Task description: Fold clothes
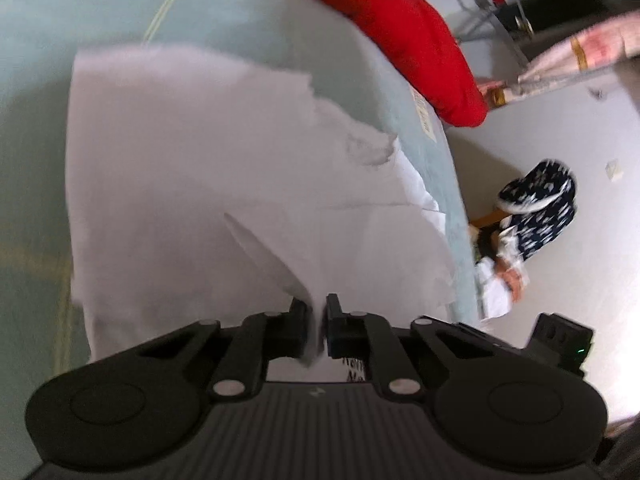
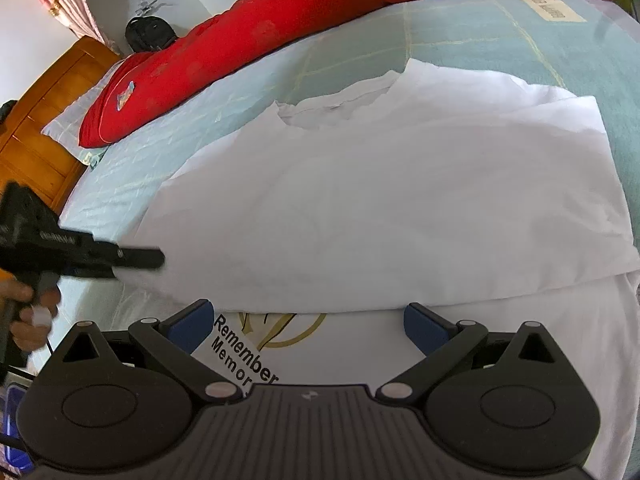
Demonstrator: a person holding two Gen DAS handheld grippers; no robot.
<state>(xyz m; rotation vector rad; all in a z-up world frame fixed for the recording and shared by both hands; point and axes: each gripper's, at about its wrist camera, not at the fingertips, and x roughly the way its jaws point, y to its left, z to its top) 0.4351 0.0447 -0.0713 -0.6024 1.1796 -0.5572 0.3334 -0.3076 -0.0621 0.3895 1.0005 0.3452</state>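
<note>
A red bolster point(image 2: 280, 28) walled the bed's point(image 2: 480, 40) far edge; open sheet, seemingly clear, lay beyond my white shirt point(image 2: 400, 200).

Even, soft daylight fills both fisheye views, edges bowing strongly, with the left wrist view motion-blurred across the white cotton shirt point(image 1: 192, 184) and the right view sharper.

The white T-shirt point(image 2: 380, 200) is smooth, thin, matt cloth with a printed front. The bed sheet point(image 2: 460, 56) is pale green, lightly textured fabric. The red pillow point(image 2: 248, 48) looks soft and matt. Far left, the wooden cabinet point(image 2: 44, 120) has a glossy varnish.
</note>
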